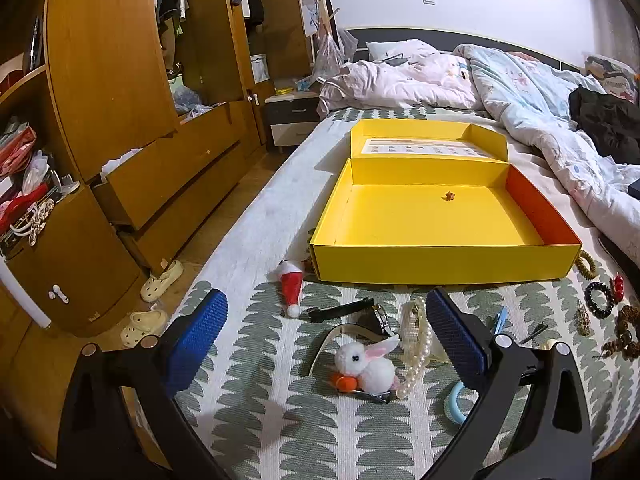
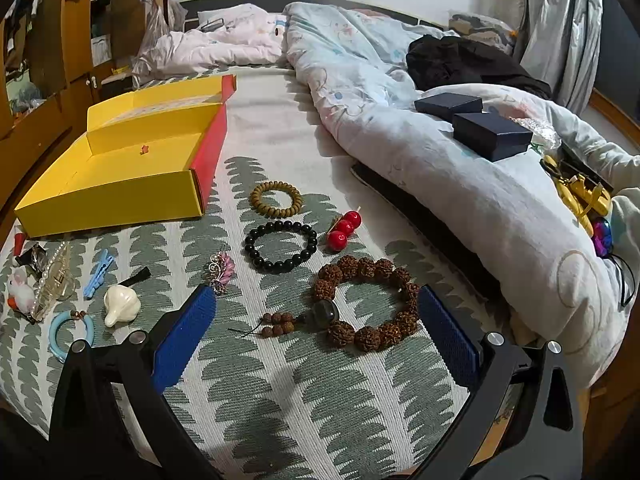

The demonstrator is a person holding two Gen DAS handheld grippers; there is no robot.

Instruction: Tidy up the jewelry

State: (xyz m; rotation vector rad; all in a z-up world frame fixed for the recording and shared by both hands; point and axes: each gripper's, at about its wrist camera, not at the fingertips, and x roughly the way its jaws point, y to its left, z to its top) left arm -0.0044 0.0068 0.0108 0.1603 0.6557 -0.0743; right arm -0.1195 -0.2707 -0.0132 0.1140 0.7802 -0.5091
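- Bed: soft patterned cover fills the lower half of both views. Risk: a finger pressed into it drags the fabric and shifts nearby pieces.
- Duvet: bunched along the right of the right wrist view, just beside the jewelry. Risk: a wide swing of the right gripper catches its edge and buries pieces.
- Box: yellow, lid open, centre of the left wrist view, upper left of the right wrist view. Holds only a small star. Its front wall stands between the pieces and the floor of the box. Risk: a low carry strikes the wall and the piece drops outside.
- Right gripper: jaws wide apart, holding nothing, above the brown bracelet at lower centre. Risk: closing on one side of the loop lets the tassel end swing and snag.
- Left gripper: jaws wide apart, empty, over the cluster at lower centre of its view.
- Cluster: watch, pearls and rabbit clip lie touching or overlapping. Risk: a grip on one lifts or drags another.
- Black bracelet, tan bracelet, red beads: mid-frame, close together, near the bracelet. Risk: round beads roll if nudged.
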